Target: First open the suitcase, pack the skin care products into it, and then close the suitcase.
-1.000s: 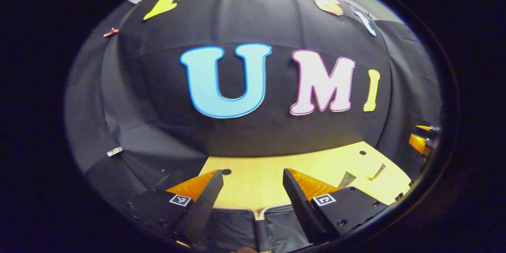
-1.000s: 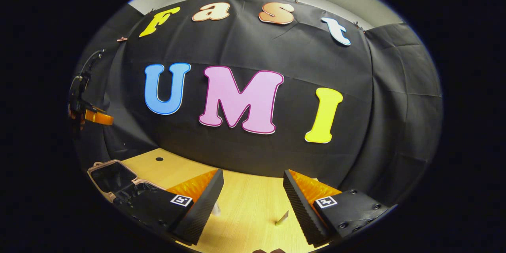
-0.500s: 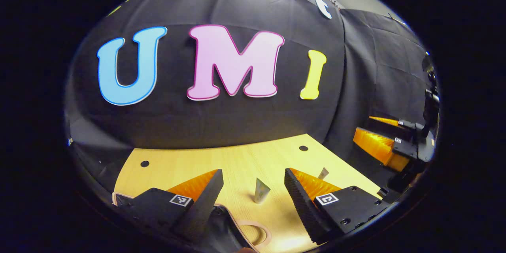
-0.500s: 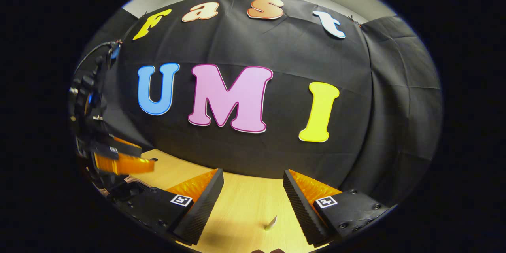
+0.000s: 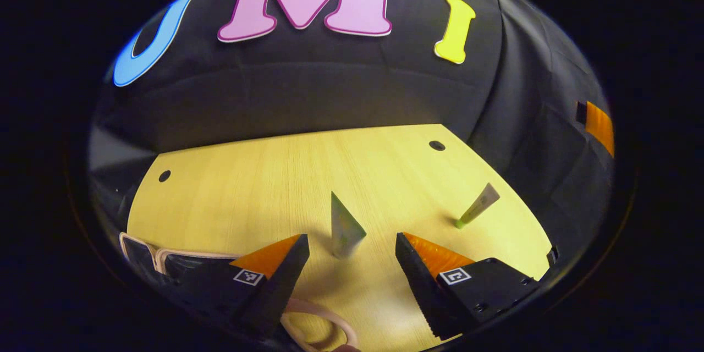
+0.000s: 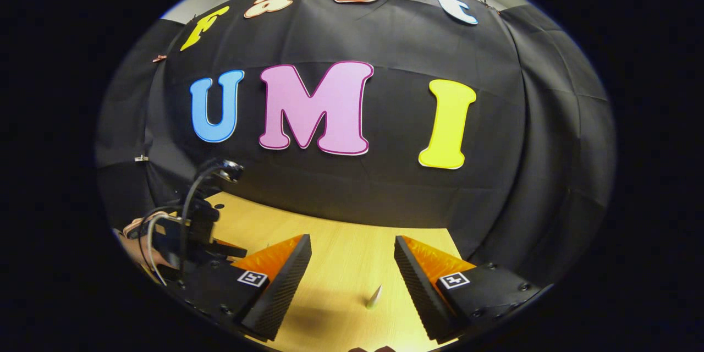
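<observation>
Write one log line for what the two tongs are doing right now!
left tongs: open, tube standing ahead | right tongs: open, empty | second tube: on table | suitcase: open

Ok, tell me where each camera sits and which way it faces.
Left gripper view: rides on the left gripper, tilted down at the wooden table. Its own two fingers show at the bottom, open, with a tube standing just ahead between them, a second tube farther right, and the suitcase at lower left.
Right gripper view: rides on the right gripper, facing the booth wall across the table. Its own open fingers show at the bottom, and the left gripper at far left.
Shared: the table, both tubes perhaps, and the wall.
</observation>
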